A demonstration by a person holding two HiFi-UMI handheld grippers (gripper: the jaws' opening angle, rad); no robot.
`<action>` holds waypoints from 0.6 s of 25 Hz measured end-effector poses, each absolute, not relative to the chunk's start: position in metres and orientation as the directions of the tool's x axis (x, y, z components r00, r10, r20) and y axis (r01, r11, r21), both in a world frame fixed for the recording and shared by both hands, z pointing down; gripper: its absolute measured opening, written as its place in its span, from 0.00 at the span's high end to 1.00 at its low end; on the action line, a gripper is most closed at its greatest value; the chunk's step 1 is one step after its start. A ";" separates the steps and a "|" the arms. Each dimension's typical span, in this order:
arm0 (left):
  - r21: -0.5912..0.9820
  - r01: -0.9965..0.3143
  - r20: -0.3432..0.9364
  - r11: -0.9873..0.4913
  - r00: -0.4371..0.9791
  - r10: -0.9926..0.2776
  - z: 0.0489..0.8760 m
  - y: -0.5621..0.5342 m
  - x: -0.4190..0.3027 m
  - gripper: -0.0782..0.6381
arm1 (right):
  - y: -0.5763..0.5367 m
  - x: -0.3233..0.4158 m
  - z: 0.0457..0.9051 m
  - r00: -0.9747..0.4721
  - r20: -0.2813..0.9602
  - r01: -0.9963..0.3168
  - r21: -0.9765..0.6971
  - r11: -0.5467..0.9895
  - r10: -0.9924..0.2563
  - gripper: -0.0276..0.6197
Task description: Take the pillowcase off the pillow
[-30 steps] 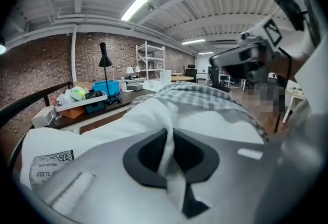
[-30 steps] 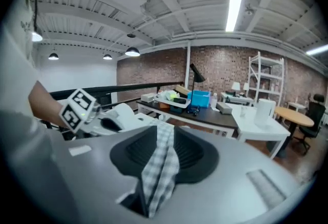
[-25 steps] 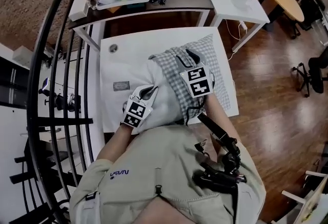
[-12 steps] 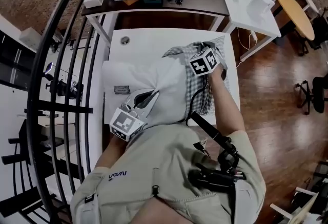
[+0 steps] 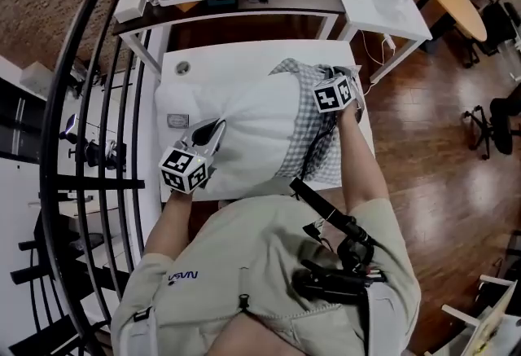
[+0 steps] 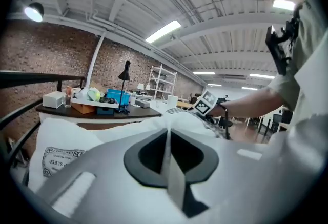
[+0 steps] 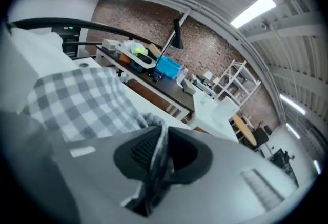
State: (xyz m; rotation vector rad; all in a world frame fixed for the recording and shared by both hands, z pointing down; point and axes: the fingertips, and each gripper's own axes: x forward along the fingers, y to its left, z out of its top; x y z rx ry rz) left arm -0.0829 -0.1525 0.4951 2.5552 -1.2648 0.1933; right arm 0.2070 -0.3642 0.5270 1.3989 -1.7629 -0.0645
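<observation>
Two grips are on: the left gripper point(image 6: 167, 141) pinches the white pillow point(image 5: 252, 122), and the right gripper point(image 7: 158, 141) has just closed on the checked pillowcase point(image 5: 309, 134). The pillowcase covers the pillow's right end on the table point(image 5: 236, 61). Hold tight and pull apart slowly.

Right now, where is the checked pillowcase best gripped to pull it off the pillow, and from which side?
Grip the pillowcase at its loose far-right corner, coming from the right end of the pillow. The checked cloth is bunched over that end only, so it should slide off that way. The right claw, whose jaws have just been closing, pinches a fold there.
</observation>
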 end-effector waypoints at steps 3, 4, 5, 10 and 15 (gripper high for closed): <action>0.143 -0.797 0.276 -0.586 0.601 -0.750 0.503 -0.173 -0.077 0.82 | -0.350 0.205 0.513 -0.077 0.529 -0.836 0.427 0.343 -0.845 0.81; 0.130 -0.794 0.274 -0.593 0.604 -0.749 0.502 -0.178 -0.075 0.79 | -0.340 0.207 0.505 -0.095 0.508 -0.864 0.386 0.324 -0.856 0.78; 0.116 -0.791 0.268 -0.601 0.607 -0.748 0.500 -0.181 -0.072 0.78 | -0.328 0.208 0.498 -0.112 0.487 -0.889 0.341 0.306 -0.866 0.77; -0.020 -0.729 0.235 -0.684 0.661 -0.712 0.462 -0.153 -0.043 0.56 | -0.229 0.197 0.486 -0.211 0.439 -0.942 0.148 0.302 -0.873 0.75; -0.102 -0.585 0.425 -0.805 0.706 -0.567 0.518 -0.082 0.012 0.45 | -0.119 0.172 0.513 -0.262 0.498 -0.953 0.004 0.304 -0.827 0.72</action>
